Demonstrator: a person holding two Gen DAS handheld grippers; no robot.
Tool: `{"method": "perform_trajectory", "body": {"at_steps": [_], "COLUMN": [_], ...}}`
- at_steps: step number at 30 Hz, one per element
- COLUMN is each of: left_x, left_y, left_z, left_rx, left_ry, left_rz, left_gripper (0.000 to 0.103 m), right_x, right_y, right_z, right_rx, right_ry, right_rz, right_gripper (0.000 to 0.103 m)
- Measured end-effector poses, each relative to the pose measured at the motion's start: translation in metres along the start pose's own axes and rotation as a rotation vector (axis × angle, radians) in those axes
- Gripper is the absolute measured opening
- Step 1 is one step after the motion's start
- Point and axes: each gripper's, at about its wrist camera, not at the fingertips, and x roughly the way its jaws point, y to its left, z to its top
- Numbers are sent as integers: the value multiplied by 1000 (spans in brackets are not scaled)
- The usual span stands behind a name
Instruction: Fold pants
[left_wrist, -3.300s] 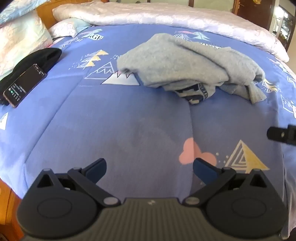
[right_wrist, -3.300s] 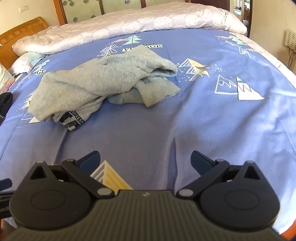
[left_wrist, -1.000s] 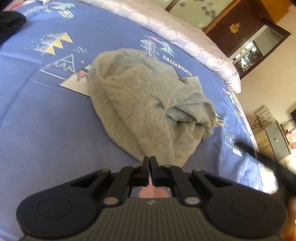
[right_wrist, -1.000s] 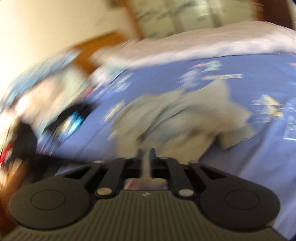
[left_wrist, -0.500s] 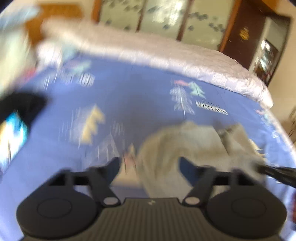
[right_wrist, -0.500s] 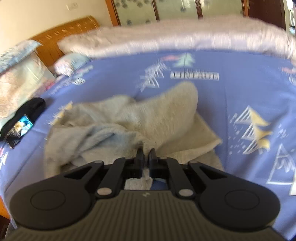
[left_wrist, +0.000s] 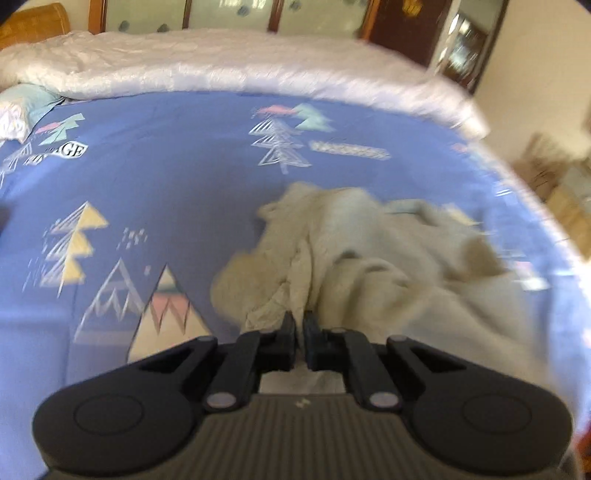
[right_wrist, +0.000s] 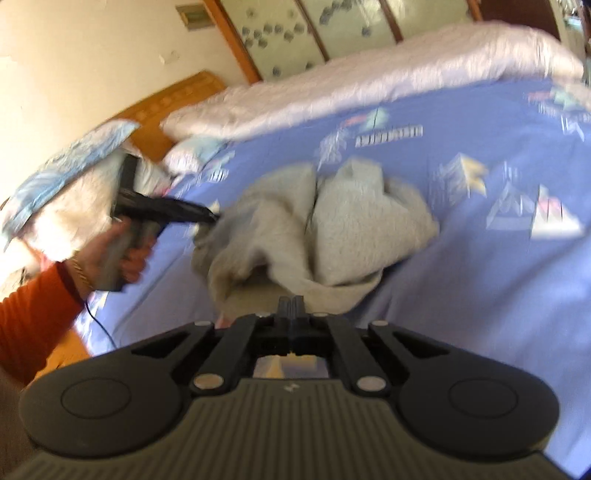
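Both grippers clamp grey pants (left_wrist: 369, 266); left gripper (left_wrist: 299, 325); right gripper (right_wrist: 291, 306).

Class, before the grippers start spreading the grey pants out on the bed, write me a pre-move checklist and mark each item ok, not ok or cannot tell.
1. Left gripper shut on the grey pants: ok, fabric is bunched between its closed fingers.
2. Right gripper shut on the pants: ok, jaws closed at the near fabric edge.
3. The two grips at separate spots: ok, the left gripper bites the heap's far side in the right wrist view.
4. Pants laid flat: not ok, crumpled heap.
5. Waistband or leg held: cannot tell, blurred.
6. Blue bedspread free around the heap: ok.
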Motion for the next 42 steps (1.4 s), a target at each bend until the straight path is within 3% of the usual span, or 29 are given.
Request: {"method": "perform_trajectory", "body": {"at_steps": [2,4,7,10,11,12,14,19,21,24,25,27,29,33,38,40,41,42], "left_x": [-43,-75,-116,-146,-153,-159,-165,-139,-109,-55,-40,-19,-14,-53,-123,-144,-150,-154], "left_y": [1,9,22,25,27,29,35,62,75,86,85,77,62,55,64,67,69,70], "left_z": [-27,-55,-91,-126,-133,-135,-127,-77,-59,-43,-41,-45,-58,-75,-84,-78,-68,-54], "left_rx": [-27,-67,-114,-113,-104,-92,-87,-106,-140,-172,-168,-116,-31,-25,-104,-120,-119,-112], "left_ry": [-17,-11,-7,8,7,-2,-26,-139,-140,-69,-45,-7,26,-13,-105,-147,-159,-170], "left_rz": [-34,-60,-69,-82,-71,-46,31,154,159,127,120,102,99,67,97,137,153,165], "left_gripper": [5,5,5,7,9,9,32,78,83,86,86,74,18,15,14,14,14,14], "right_x": [-8,-15,-9,19,31,37,58,78,76,72,72,71,72,90,132,154,161,158], "right_y": [-5,-17,-35,-31,-28,-29,-28,-43,-54,-75,-79,-91,-101,-110,-118,-120,-121,-121], "right_z": [-6,0,26,49,55,58,65,76,78,78,79,81,85,94,103,104,106,112], "right_rx": [22,71,147,123,111,100,72,59,113,210,240,296,326,329,263,203,196,207], "right_ry": [5,-53,-126,-152,-153,-160,-164,-142,-150,-145,-140,-132,-121,-54,39,144,188,173], "right_rz": [-25,-91,-118,-132,-126,-116,-125,-179,-196,-220,-233,-254,-268,-286,-327,-334,-343,-337], "right_gripper": [7,7,8,24,35,39,53,58,62,62,62,62,62,62,60,12,7,6]}}
